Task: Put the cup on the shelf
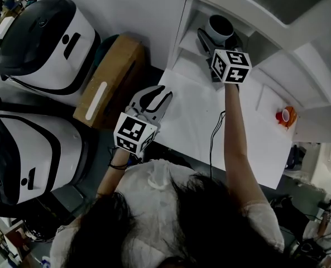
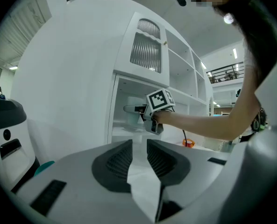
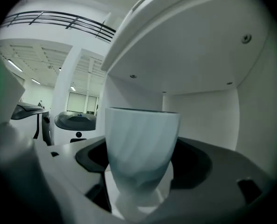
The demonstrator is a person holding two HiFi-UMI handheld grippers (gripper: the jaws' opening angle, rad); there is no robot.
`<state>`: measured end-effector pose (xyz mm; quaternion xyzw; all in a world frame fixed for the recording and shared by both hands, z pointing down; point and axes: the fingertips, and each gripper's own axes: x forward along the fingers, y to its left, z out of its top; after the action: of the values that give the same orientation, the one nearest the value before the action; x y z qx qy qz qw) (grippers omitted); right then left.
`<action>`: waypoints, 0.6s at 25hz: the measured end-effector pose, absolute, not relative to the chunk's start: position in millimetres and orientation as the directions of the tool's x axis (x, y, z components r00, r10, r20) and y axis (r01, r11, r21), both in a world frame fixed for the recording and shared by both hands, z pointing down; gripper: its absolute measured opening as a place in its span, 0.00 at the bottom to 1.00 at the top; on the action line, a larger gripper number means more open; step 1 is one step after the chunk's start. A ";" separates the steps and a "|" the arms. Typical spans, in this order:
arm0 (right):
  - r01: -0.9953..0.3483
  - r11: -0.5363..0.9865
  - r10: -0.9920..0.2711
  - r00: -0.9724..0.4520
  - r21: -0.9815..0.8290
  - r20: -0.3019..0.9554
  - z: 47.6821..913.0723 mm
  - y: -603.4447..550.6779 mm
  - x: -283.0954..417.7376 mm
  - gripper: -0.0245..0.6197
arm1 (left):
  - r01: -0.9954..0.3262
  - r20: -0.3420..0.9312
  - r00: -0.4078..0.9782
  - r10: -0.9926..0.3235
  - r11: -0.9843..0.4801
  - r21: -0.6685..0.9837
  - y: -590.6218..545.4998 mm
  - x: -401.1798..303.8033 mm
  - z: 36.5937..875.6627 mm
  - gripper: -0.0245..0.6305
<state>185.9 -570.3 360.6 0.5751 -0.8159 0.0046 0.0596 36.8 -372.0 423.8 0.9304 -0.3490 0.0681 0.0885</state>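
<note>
A pale ribbed cup point(image 3: 142, 148) stands upright between my right gripper's point(image 3: 142, 164) dark pads, which touch both of its sides. In the head view the cup point(image 1: 220, 27) is inside the lowest compartment of the white shelf point(image 1: 188, 57), with my right gripper point(image 1: 217, 38) reaching in around it. The cup's base looks level with the compartment floor. My left gripper point(image 1: 154, 97) hovers at the white table's point(image 1: 210, 121) left edge. Its jaws stand a narrow gap apart, with nothing between them. The left gripper point(image 2: 139, 148) looks toward the shelf point(image 2: 150, 41).
A small orange object point(image 1: 286, 116) sits on the table's far right. Two large white-and-black machines point(image 1: 42, 38) point(image 1: 25, 149) and a cardboard box point(image 1: 110, 77) stand on the floor to the left. A thin cable point(image 1: 213, 135) runs across the table.
</note>
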 end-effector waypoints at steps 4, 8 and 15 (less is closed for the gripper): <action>-0.942 0.335 -0.934 -0.328 0.024 0.141 372.3 -603.1 188.3 0.60 | -0.675 0.192 0.735 -0.650 -0.728 0.121 -373.9 30.3 424.0 0.20; -0.938 0.341 -0.924 -0.324 0.055 0.202 386.7 -622.4 186.0 0.60 | -0.683 0.197 0.728 -0.657 -0.720 0.122 -373.7 25.8 425.9 0.20; -0.934 0.348 -0.915 -0.320 0.080 0.246 397.5 -633.2 185.7 0.60 | -0.692 0.213 0.719 -0.662 -0.711 0.127 -367.8 18.6 431.5 0.20</action>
<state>185.7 -633.2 397.5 0.5695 -0.8115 0.0381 0.1249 18.6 -367.8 431.5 0.9218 -0.3670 0.0758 0.0992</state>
